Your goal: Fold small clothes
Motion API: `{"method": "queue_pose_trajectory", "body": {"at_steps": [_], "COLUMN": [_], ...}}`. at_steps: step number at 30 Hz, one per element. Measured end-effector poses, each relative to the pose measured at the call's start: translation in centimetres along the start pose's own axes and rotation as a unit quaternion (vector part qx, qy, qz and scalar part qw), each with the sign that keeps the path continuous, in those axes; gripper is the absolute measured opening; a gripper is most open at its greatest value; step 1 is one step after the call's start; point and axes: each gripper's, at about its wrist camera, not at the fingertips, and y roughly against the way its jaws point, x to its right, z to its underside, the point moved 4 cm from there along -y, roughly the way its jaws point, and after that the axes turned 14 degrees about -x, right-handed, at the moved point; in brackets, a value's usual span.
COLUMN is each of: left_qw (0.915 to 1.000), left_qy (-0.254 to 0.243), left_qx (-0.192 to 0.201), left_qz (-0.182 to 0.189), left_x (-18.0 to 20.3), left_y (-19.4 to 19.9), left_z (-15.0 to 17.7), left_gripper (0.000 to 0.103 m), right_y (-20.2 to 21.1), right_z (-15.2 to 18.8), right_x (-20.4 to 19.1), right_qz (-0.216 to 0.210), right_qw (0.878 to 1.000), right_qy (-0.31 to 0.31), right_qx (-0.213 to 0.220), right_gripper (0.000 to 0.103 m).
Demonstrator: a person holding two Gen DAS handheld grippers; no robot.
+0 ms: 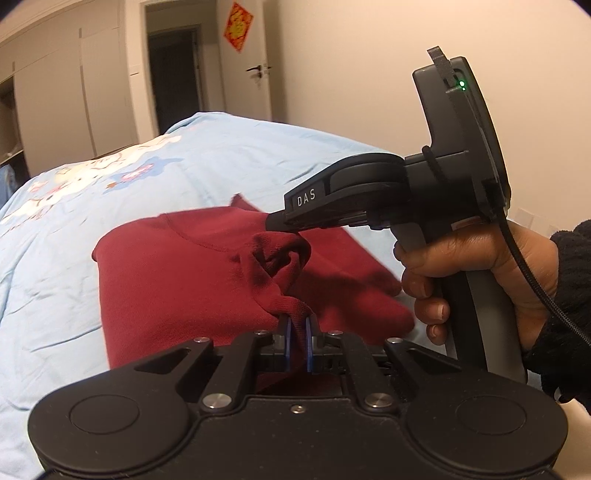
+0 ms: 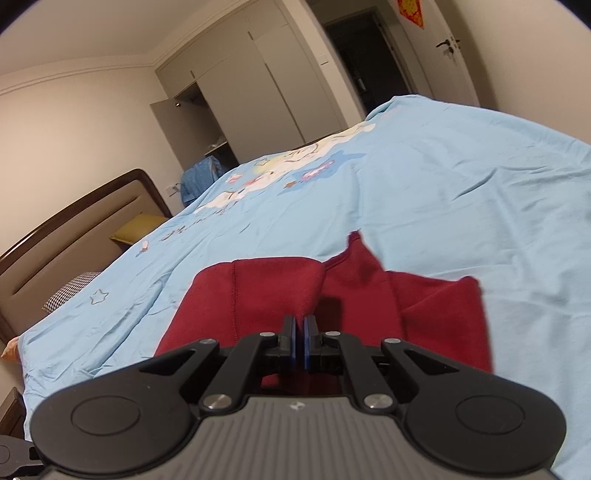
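Both tongs' (image 1: 298, 325) tips in garment (image 1: 177, 280) folds.

Both wrist views look forward, low and close; they share the red garment (image 1: 177, 273) (image 2: 258, 291) and bed (image 1: 55, 258) (image 2: 443, 192).

Dark red garment (image 1: 177, 280) lying on a light blue bedsheet (image 2: 461, 192) that is showing a white-and-pink cartoon print; black grippers carrying blue pads (image 2: 292, 343); red-and-gold ornament (image 1: 238, 26) hanging on a cream wall; checked black-and-white cushion (image 2: 70, 290) showing beside a brown headboard (image 2: 74, 229).
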Motion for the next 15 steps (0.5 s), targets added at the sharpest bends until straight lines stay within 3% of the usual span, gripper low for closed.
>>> {"method": "queue_pose_trajectory", "body": {"at_steps": [15], "left_qw": [0.9985], "left_qy": [-0.043], "left_qx": [0.002], "left_qz": [0.034], "left_x": [3.1], "left_y": [-1.4], "left_z": [-1.6], "left_gripper": [0.007], "right_y": [4.5], "right_z": [0.9], "right_x": [4.9], "right_qz": [0.046], "right_qw": [0.998], "right_qy": [-0.037], "right_qx": [0.036], "right_gripper": [0.005]}}
